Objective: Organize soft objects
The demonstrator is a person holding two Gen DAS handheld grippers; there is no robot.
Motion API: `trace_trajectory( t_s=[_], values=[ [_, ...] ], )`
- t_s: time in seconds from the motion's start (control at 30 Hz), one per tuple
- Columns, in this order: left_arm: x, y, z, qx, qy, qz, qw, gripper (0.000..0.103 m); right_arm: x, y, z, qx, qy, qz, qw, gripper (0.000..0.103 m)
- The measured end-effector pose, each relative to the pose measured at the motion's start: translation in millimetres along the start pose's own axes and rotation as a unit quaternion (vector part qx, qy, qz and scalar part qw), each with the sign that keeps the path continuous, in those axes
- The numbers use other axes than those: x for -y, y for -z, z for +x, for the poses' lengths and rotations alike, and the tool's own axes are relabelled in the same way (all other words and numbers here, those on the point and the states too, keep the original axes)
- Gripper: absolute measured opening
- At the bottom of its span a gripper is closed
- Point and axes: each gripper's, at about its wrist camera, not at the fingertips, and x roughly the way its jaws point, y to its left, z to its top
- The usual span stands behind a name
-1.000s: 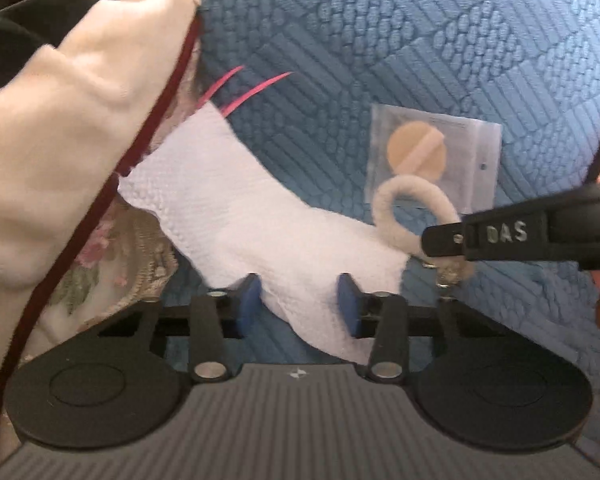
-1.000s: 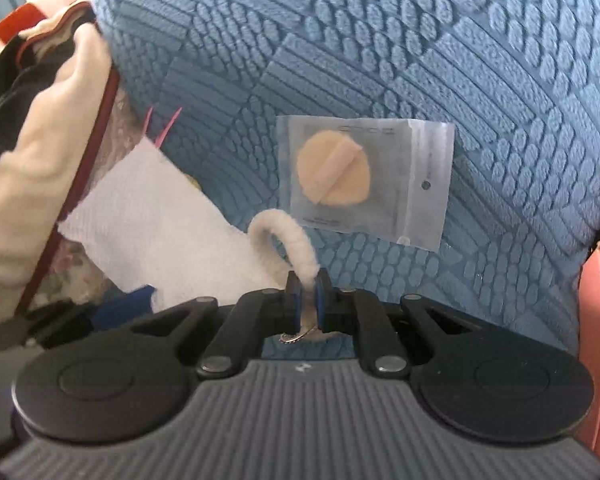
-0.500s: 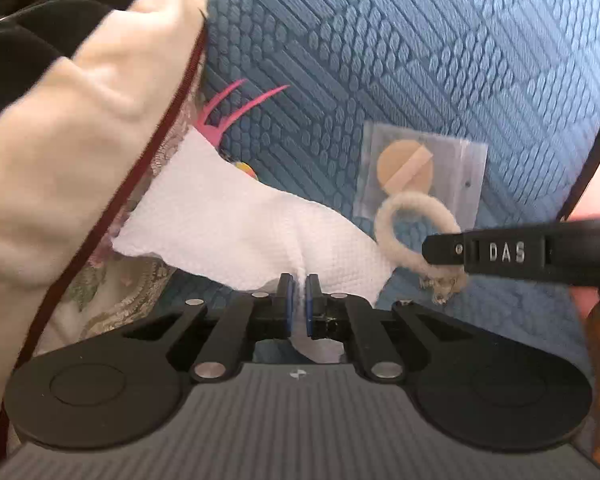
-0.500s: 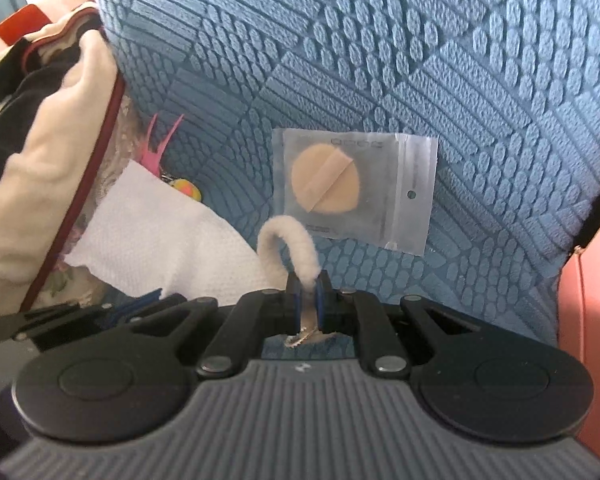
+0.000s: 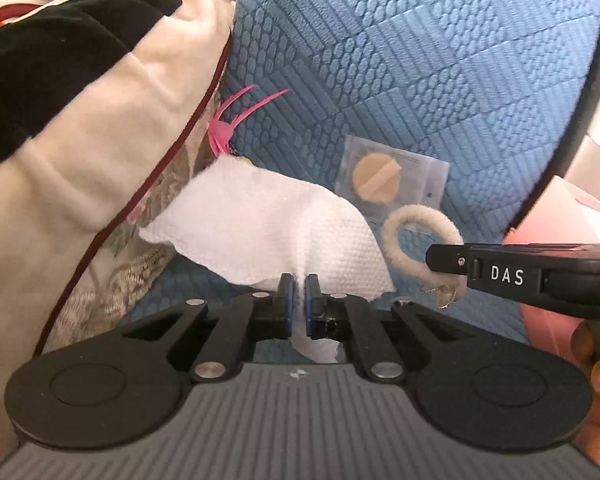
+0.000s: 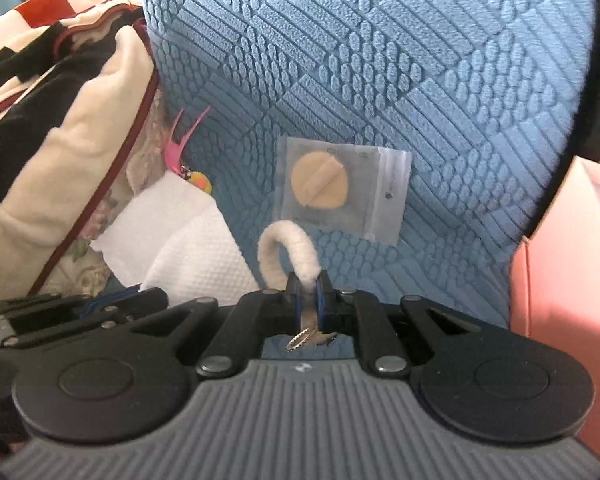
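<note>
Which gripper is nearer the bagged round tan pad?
Right. The right gripper, shut on the cream hair tie, sits just below the bagged pad. The left gripper, shut on the white cloth, is further to the pad's lower left.

We see open blue cushion [image 6: 440, 92] toward its far edge; heaped clothes [image 5: 99, 128] crowd its left edge, a pink box [image 6: 572, 264] its right.
</note>
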Motion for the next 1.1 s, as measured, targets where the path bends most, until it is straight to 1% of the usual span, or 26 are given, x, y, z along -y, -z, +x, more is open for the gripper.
trace_trajectory(
  t_s=[0.13, 0.27, 0.3, 0.4, 0.47, 0.7, 0.8, 0.87, 0.97, 1.1],
  values=[
    [2.9, 9.2, -15.8, 0.004, 0.007, 0.000, 1.0000, 0.007, 1.5, 14.4, -20.2, 0.001, 0.003, 0.010, 1.000, 0.010],
    [2.8, 20.3, -30.1, -0.001, 0.011, -0.005, 0.9999, 0.007, 1.6, 28.9, -40.9, 0.004, 0.011, 0.019, 1.000, 0.010],
    [2.1, 22.2, -33.8, -0.003, 0.011, -0.007, 0.9999, 0.007, -1.5, 28.7, -37.8, 0.004, 0.013, 0.021, 1.000, 0.010],
    [-0.8, 26.2, -46.1, -0.004, 0.011, -0.013, 0.9998, 0.007, -5.0, 39.1, -49.0, 0.008, 0.024, 0.016, 1.000, 0.010],
    [-2.2, 27.8, -52.9, -0.004, 0.013, -0.015, 0.9998, 0.007, -5.6, 45.5, -56.7, 0.008, 0.022, 0.023, 0.999, 0.010],
    [-4.1, 38.2, -81.3, -0.002, 0.031, -0.037, 0.9988, 0.007, -11.8, 72.0, -89.0, 0.015, 0.036, 0.021, 0.999, 0.010],
    [-2.8, 43.1, -89.2, -0.012, 0.051, -0.053, 0.9972, 0.007, -14.8, 81.4, -100.5, 0.018, 0.043, 0.017, 0.999, 0.010],
    [1.1, 46.7, -93.0, -0.009, 0.056, -0.052, 0.9971, 0.007, -15.5, 86.5, -107.4, 0.019, 0.044, 0.017, 0.999, 0.010],
    [4.2, 50.2, -96.5, -0.019, 0.066, -0.061, 0.9958, 0.007, -16.7, 93.5, -118.1, 0.022, 0.049, 0.013, 0.998, 0.010],
    [4.8, 54.7, -107.6, -0.015, 0.065, -0.077, 0.9948, 0.007, -11.5, 101.7, -132.0, 0.019, 0.053, 0.024, 0.998, 0.010]
  ],
)
